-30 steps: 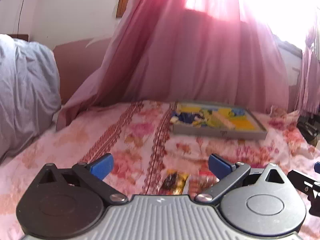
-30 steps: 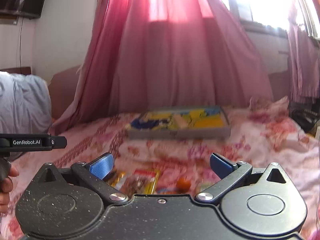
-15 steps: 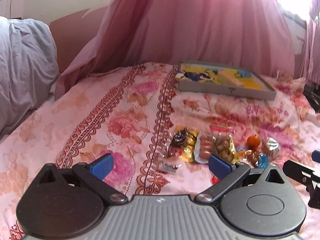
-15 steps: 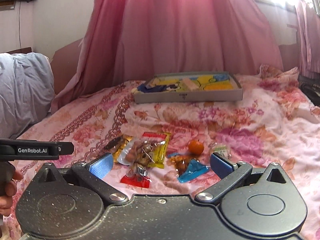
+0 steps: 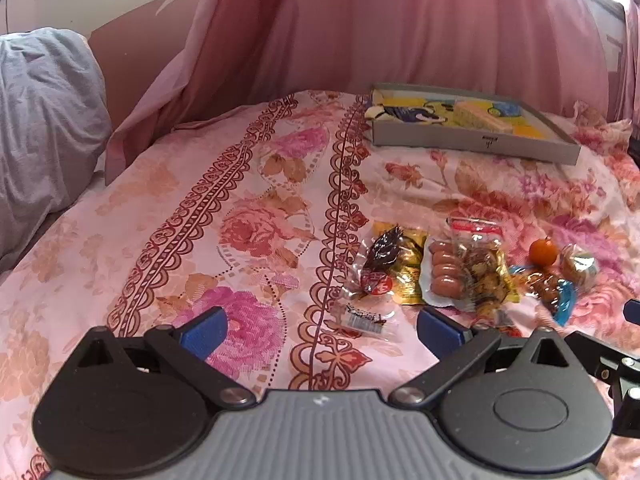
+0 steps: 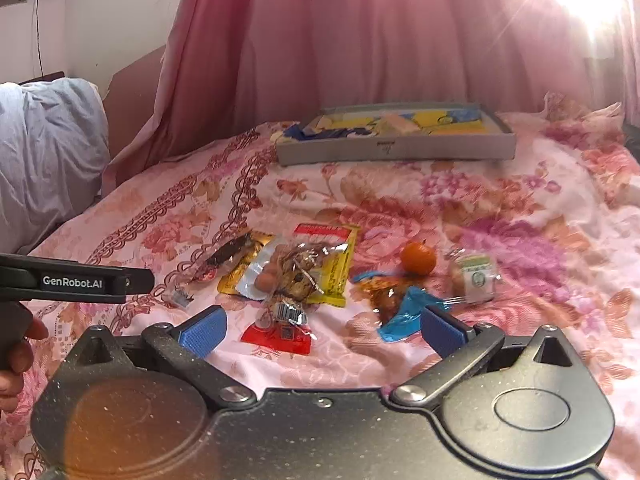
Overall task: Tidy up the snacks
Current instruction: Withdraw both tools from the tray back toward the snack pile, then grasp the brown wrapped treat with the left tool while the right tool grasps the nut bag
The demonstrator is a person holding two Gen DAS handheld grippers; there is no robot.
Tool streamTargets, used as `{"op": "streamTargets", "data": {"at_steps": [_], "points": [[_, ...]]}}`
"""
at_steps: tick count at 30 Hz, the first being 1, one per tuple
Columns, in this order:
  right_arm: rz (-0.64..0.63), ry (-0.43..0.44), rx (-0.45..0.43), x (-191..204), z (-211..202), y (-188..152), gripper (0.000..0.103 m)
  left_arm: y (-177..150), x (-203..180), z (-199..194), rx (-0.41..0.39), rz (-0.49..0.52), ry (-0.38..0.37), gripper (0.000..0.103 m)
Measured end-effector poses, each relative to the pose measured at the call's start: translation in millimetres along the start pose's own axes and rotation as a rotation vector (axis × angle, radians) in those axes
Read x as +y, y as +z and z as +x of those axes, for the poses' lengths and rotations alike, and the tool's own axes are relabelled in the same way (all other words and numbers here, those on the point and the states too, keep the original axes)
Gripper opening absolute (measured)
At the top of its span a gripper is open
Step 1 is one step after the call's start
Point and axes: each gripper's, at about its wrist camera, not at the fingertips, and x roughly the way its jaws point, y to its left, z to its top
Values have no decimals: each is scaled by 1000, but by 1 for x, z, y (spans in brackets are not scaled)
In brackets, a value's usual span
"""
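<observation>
Snacks (image 6: 304,272) are scattered in the middle of the bed (image 6: 520,240), near both grippers; a gray tray (image 6: 396,148) is set farther back. The left hand-held gripper (image 5: 320,326) and right hand-held gripper (image 6: 320,328) are held wide, empty.

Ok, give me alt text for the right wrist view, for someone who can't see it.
The open right gripper hovers empty over a floral bedspread, facing a loose cluster of wrapped snacks and a small orange fruit. A shallow grey tray lies farther back before pink curtains; the left gripper enters at left.
</observation>
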Motion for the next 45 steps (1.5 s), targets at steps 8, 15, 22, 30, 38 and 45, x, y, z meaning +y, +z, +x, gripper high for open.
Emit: {"op": "streamTargets", "data": {"at_steps": [8,15,22,30,38,45], "points": [[13,20,37,2,28,-3,102,1,-1,21,9,57,2,103],[7,37,63,7,52,-4,102,9,-3,43,28,110,-23,103],[-59,27,99,20,77,-4,102,24,1,66,19,126,-99,103],[-75,7,115,31,103,-5,102,33,-5,92,35,147,-195,102],[-87,-7,106,28,103,-8,84,27,-10,109,108,164,-231,82],[-135,-64,79,30,93,-9,56,30,-12,107,125,152,-234,54]]}}
